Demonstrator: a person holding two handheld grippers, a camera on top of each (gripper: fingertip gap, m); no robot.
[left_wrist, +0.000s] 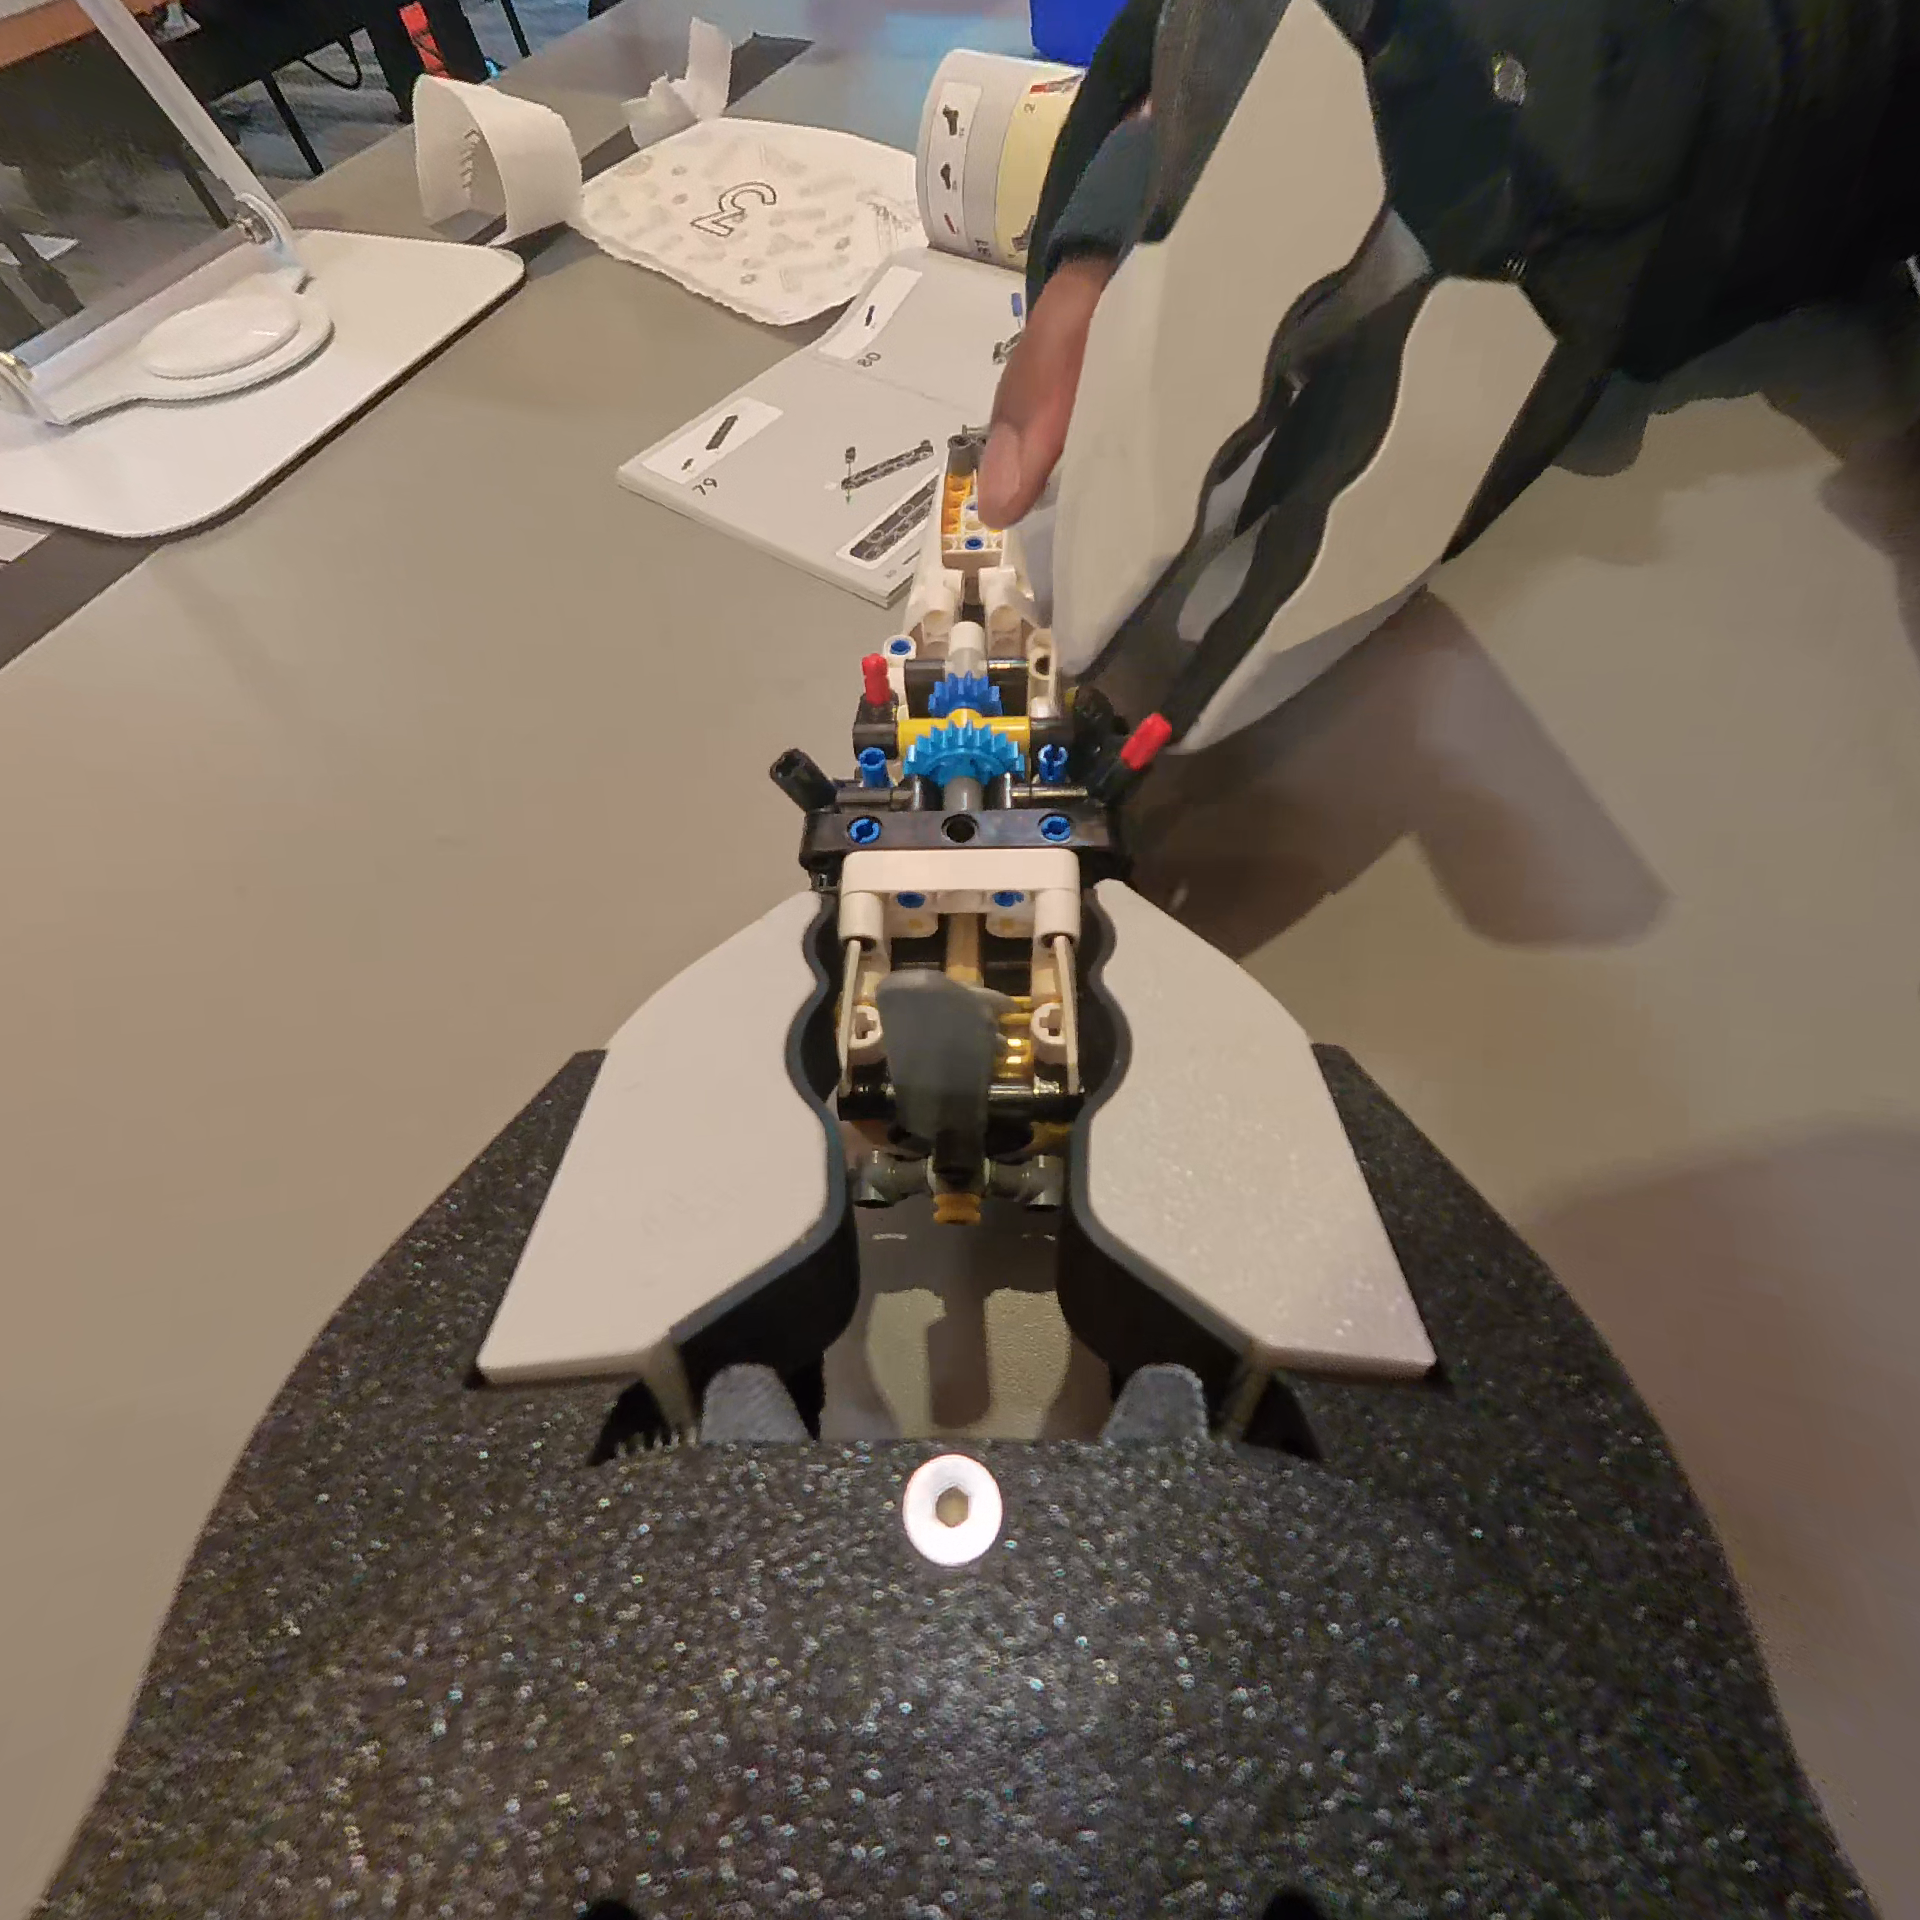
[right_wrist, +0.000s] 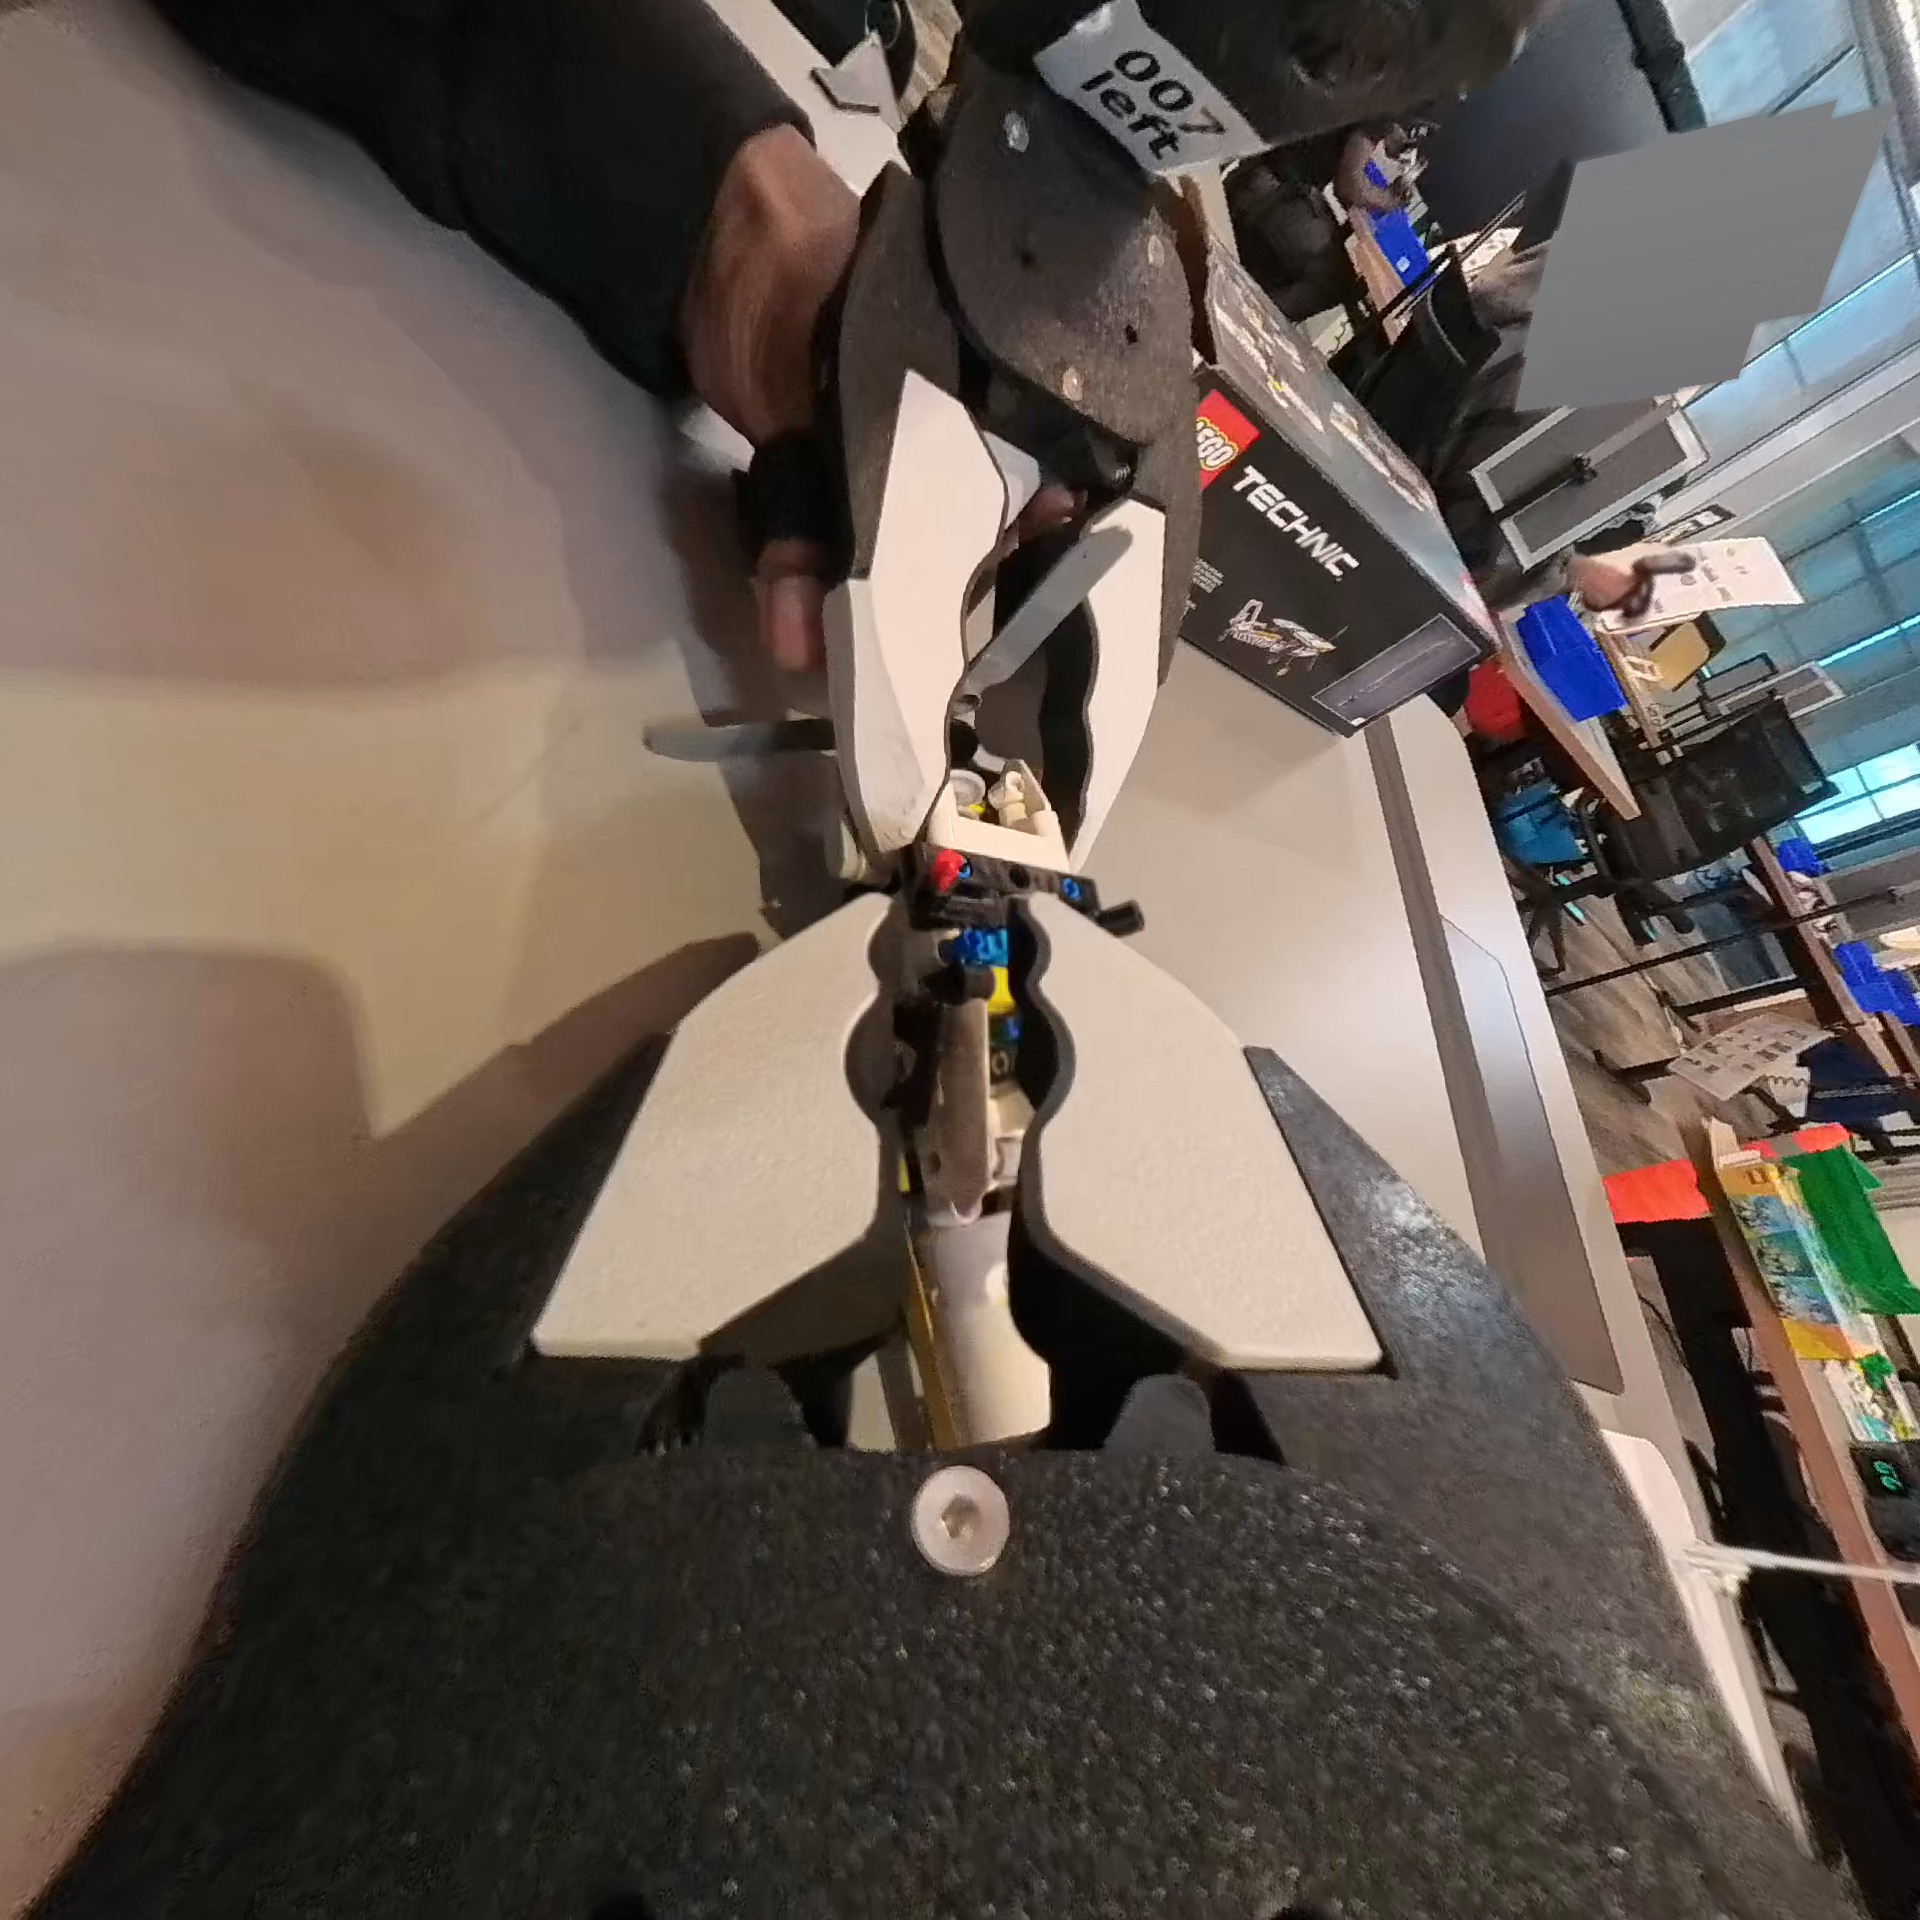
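A brick-built model (left_wrist: 961, 790) with white beams, black frames, blue gears and red pins reaches away from me over the grey table (left_wrist: 312, 831). My left gripper (left_wrist: 961, 904) is shut on its near white frame, with both pads against its sides. My right gripper (left_wrist: 1138, 696) comes down from the upper right, its fingertips beside a red pin (left_wrist: 1143, 740) on the model's right side. In the right wrist view my right gripper (right_wrist: 961, 925) stands open, and the model (right_wrist: 1013, 878) shows through the gap between its fingers. The left gripper (right_wrist: 987, 831) faces it and holds the model's other end.
An open instruction booklet (left_wrist: 831, 468) lies behind the model, with a torn white paper bag (left_wrist: 748, 208) farther back. A white lamp base (left_wrist: 239, 343) stands at the left. A dark product box (right_wrist: 1320, 540) sits on the table. A person's finger (left_wrist: 1023, 436) rests along the right gripper. One gripper's finger ends stand about 4 cm off the other's.
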